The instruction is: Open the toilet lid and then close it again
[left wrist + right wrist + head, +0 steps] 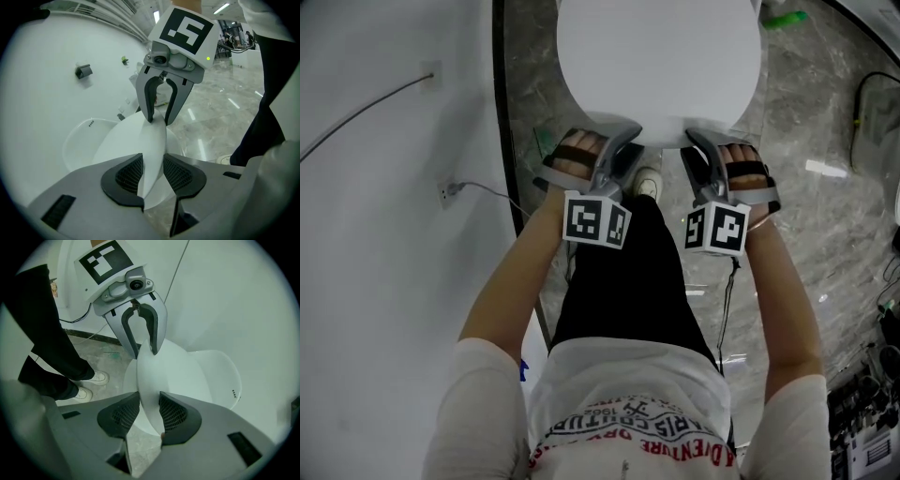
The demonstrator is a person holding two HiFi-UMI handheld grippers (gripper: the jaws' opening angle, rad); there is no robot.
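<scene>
Now, jaws easing apart on the lid
Left gripper (153, 172) and right gripper (149, 411) are opening, their cross-hatched black pads (127, 174) flanking the thin front rim of the smooth, white, oval toilet lid (661, 56) stretching ahead of both.

The grey veined marble floor (806, 216) extends to the right of the right gripper (701, 142). A small green object (786, 18) lies on it, well ahead of that gripper. Thin black cables (862, 94) lie farther right. The plain white wall (375, 234) stands left of the left gripper (619, 141). A small wall socket (447, 192) with a thin grey cord (487, 192) sits on the wall near that gripper. One white sneaker (649, 180) rests just behind and between both grippers.
</scene>
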